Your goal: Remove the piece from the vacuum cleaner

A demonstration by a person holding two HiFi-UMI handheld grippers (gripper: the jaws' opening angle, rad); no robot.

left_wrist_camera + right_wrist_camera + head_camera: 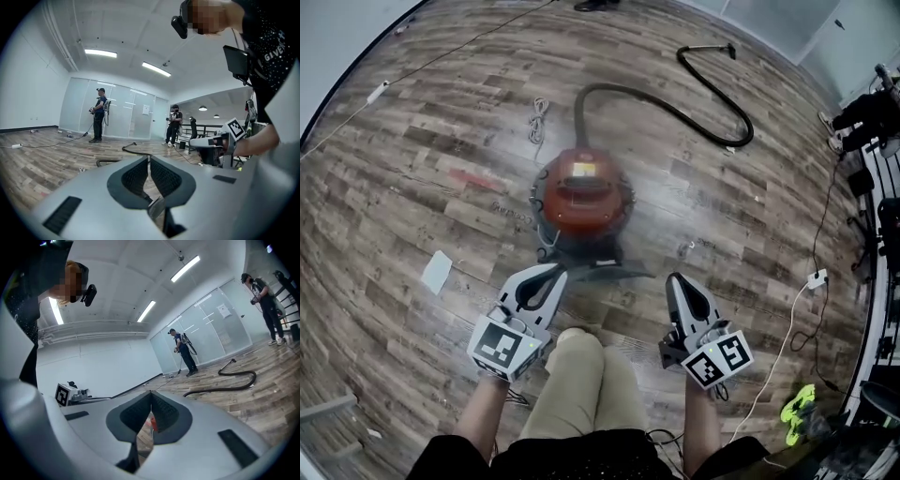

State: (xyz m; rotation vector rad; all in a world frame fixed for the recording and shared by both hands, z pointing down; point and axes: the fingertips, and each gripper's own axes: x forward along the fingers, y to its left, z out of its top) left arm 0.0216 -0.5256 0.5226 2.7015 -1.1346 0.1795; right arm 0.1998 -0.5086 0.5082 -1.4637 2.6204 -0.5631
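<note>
The red vacuum cleaner [583,197] stands on the wood floor straight ahead in the head view. Its black hose [675,108] curls away to the far right and ends in a nozzle [712,49]. My left gripper [555,272] hovers just in front of the vacuum's near left side, shut and holding nothing. My right gripper [673,278] is level with it at the near right, also shut and holding nothing. In the left gripper view the jaws [149,159] meet, with the hose [129,149] on the floor beyond. The right gripper [151,393] shows a red sliver of the vacuum [153,423] behind its closed jaws.
A white sheet [437,272] lies on the floor to the left, and a coiled white cord [539,120] lies behind the vacuum. Cables, a white plug block [817,278] and railings line the right side. Other people [98,115] stand by the glass wall. My knees [581,375] are between the grippers.
</note>
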